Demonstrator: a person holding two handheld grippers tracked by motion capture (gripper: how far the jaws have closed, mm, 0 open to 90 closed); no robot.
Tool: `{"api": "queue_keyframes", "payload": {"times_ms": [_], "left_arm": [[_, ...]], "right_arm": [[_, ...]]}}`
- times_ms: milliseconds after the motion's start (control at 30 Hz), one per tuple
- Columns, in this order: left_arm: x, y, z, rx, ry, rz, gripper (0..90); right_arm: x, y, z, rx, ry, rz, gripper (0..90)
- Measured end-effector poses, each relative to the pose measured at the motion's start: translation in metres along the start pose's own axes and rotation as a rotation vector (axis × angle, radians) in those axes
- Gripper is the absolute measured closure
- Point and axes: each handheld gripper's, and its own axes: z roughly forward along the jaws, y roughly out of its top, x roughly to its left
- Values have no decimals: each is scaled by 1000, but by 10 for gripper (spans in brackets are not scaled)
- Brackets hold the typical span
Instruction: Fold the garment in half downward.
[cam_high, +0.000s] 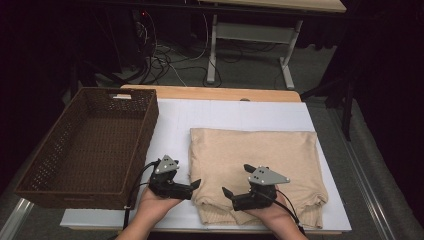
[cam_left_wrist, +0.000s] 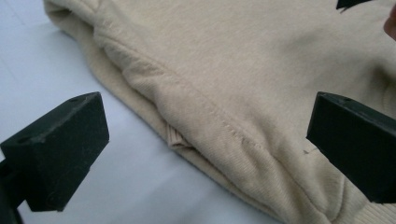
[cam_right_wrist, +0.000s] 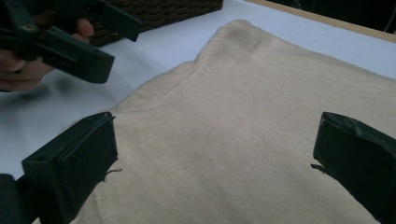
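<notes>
High view, item one: folded beige sweater (cam_high: 255, 165), lying flat on the white table cover (cam_high: 225, 112), right of centre, its near edge close to the table's front edge. Ribbed cuffs or hem bunch along that near edge. Left gripper view shows the sweater (cam_left_wrist: 243, 93) at close range: stacked folded layers, a stitched seam running diagonally, a small ribbed tab poking out between layers at the fold.

Item two: left gripper (cam_high: 196, 185), held in the person's left hand (cam_high: 152, 202), just off the sweater's near left corner, jaws pointing right toward the cloth. Jaws stand wide apart, nothing between them but the sweater's edge below; in the left gripper view one jaw hangs over the white cover, the other over the cloth.

Item three: right gripper (cam_high: 235, 181), in the right hand (cam_high: 272, 215), over the sweater's near edge, jaws pointing left. Jaws likewise spread wide, holding nothing. Right gripper view: both jaws above the sweater (cam_right_wrist: 243, 130), the left gripper (cam_right_wrist: 109, 39) farther off at upper left.

Item four: brown woven basket (cam_high: 40, 165), rectangular, with a handle slot in its far wall, on the table's left side, just beside the cover.

Item five: wooden table edge (cam_high: 210, 93) beyond the cover; a second desk (cam_high: 250, 32) and floor cables (cam_high: 165, 60) behind.
</notes>
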Motion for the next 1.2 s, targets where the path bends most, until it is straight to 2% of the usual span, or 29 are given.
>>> {"api": "queue_keyframes", "payload": {"times_ms": [100,167,233,300,433,600,733,833,900,1000,1067,1200], "left_arm": [[-2,6,1,-14,2,-21,0],[-3,9,2,-25,4,-30,0],[-4,12,8,-5,9,-8,0],[-1,14,12,-2,-20,-25,0],[4,22,19,-8,-40,-50,0],[11,39,24,-29,-18,-40,0],[12,51,28,-43,0,-12,0],[14,57,33,-36,-2,-10,0],[16,61,35,-35,-4,-12,0],[18,64,36,-42,5,-8,0],[22,64,39,-28,3,-12,0],[29,63,44,-11,35,-8,0]], "right_arm": [[2,-4,-6,-13,22,-25,2],[0,-9,-12,-19,31,-7,2],[-2,-11,-15,-22,42,-6,2],[-4,-8,-17,-40,50,-26,3],[-6,-5,-18,-54,68,2,3],[-5,-9,-12,-21,69,14,3],[-2,-9,-12,-10,73,-24,3],[-1,-6,-13,-31,122,4,2],[0,-4,-13,-45,132,3,2],[1,-4,-13,-36,115,-3,2],[2,-4,-14,-35,93,-17,2],[5,-5,-16,-32,67,-18,2]]}}
